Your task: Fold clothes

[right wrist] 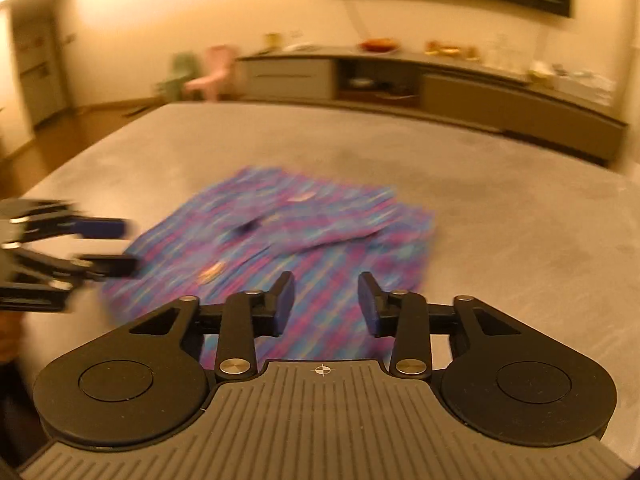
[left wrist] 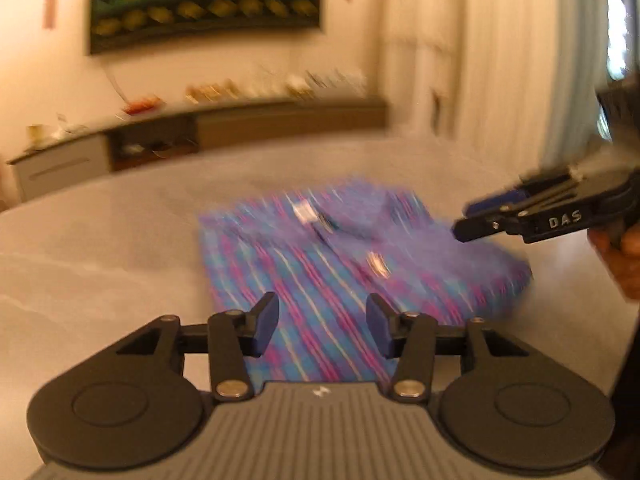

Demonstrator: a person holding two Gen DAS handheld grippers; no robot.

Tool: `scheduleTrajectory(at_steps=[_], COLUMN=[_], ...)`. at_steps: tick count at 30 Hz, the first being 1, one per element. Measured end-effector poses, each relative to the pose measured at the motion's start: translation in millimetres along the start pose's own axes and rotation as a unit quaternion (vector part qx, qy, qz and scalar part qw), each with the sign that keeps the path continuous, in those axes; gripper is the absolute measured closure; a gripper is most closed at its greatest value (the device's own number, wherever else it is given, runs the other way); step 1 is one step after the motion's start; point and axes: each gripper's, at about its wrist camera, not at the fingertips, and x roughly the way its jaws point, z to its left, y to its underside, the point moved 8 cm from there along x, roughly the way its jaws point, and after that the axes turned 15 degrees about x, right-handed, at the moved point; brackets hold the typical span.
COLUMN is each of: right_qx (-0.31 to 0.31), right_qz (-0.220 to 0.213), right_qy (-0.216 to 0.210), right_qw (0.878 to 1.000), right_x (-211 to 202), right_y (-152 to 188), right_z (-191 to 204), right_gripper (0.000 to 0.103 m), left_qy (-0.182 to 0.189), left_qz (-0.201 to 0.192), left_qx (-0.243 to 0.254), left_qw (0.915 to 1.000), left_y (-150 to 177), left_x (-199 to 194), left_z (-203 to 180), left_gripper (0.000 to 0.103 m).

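Note:
A purple, pink and blue plaid shirt (left wrist: 320, 264) lies folded into a compact rectangle on the grey table (left wrist: 100, 248), collar side up. It also shows in the right wrist view (right wrist: 288, 236). My left gripper (left wrist: 322, 330) is open and empty, held just above the shirt's near edge. My right gripper (right wrist: 326, 304) is open and empty over the shirt's near right part. The right gripper also shows in the left wrist view (left wrist: 476, 220), hovering at the shirt's right side. The left gripper shows blurred at the left of the right wrist view (right wrist: 120, 246). Both views are motion-blurred.
The grey table (right wrist: 500, 208) extends wide around the shirt. A long low sideboard (left wrist: 208, 128) with dishes stands against the far wall under a dark framed picture (left wrist: 204, 0). Small pink and green chairs (right wrist: 200, 72) stand on the floor beyond the table.

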Motion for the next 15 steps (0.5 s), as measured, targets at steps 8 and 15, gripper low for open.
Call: scheduleTrajectory(at_steps=[8, 15], right_qx=[-0.001, 0.008], right_qz=[-0.007, 0.025], right_qy=[0.045, 0.072], right_qw=[0.999, 0.997], right_x=[13.7, 39.6], right_y=[17.1, 40.1], right_z=[-4.1, -13.7], right_gripper=[0.068, 0.066], left_qy=[0.016, 0.014], left_qz=[-0.041, 0.031], left_qx=[-0.025, -0.036], left_qw=[0.9987, 0.9988], left_y=[-15.2, 4.1], left_x=[-18.2, 10.2], left_z=[-3.6, -11.6], left_gripper=[0.055, 0.045])
